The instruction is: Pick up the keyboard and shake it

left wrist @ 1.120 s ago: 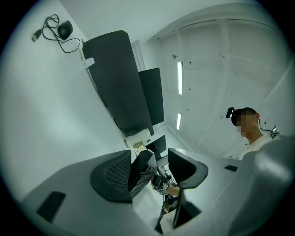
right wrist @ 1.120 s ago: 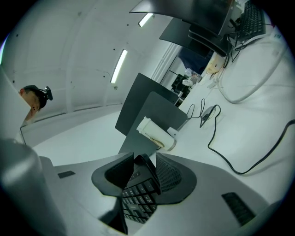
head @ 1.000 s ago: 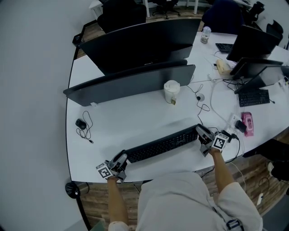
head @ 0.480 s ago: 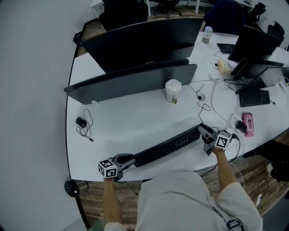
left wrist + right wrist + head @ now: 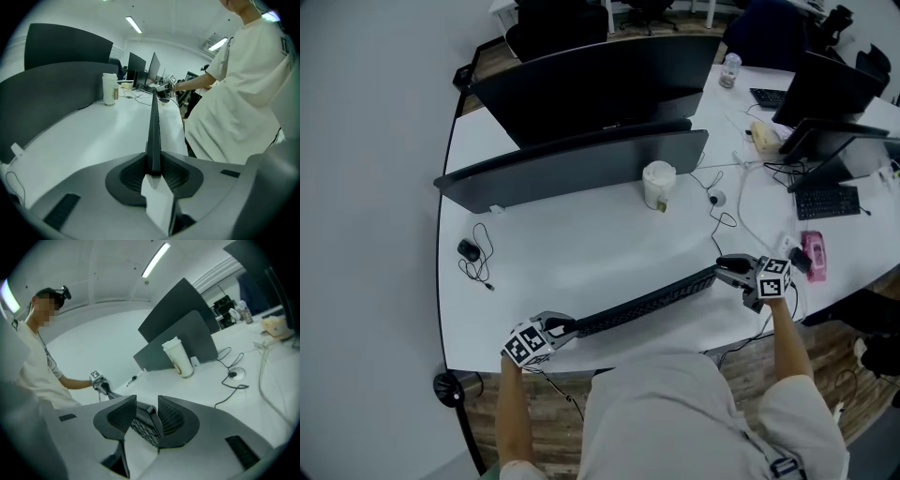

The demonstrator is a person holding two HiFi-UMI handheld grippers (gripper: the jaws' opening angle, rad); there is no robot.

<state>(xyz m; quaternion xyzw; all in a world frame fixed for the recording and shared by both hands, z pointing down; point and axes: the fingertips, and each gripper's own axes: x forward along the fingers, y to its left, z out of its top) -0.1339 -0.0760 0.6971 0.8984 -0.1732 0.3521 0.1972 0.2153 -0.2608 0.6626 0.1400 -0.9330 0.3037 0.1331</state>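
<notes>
Though I can't tell if it's fully clear of the surface, the long black keyboard (image 5: 647,302) is tipped up on its edge over the near part of the curved white desk (image 5: 581,246), running from near left to far right. The left gripper (image 5: 565,325) has the left end. In the left gripper view the thin edge sits dead centre between the ribbed pads, both pressing on it, and the jaws are closing down. The right gripper (image 5: 724,265) grasps the right end and its jaws are closing too. The keyboard sits slantwise in there, keys turned to one pad, back edge against the other. Further back, a white lidded paper cup (image 5: 656,187) stands just in front of a dark grey divider panel (image 5: 572,169). A small black mouse (image 5: 468,252) with a loose cable lies off to the left.
</notes>
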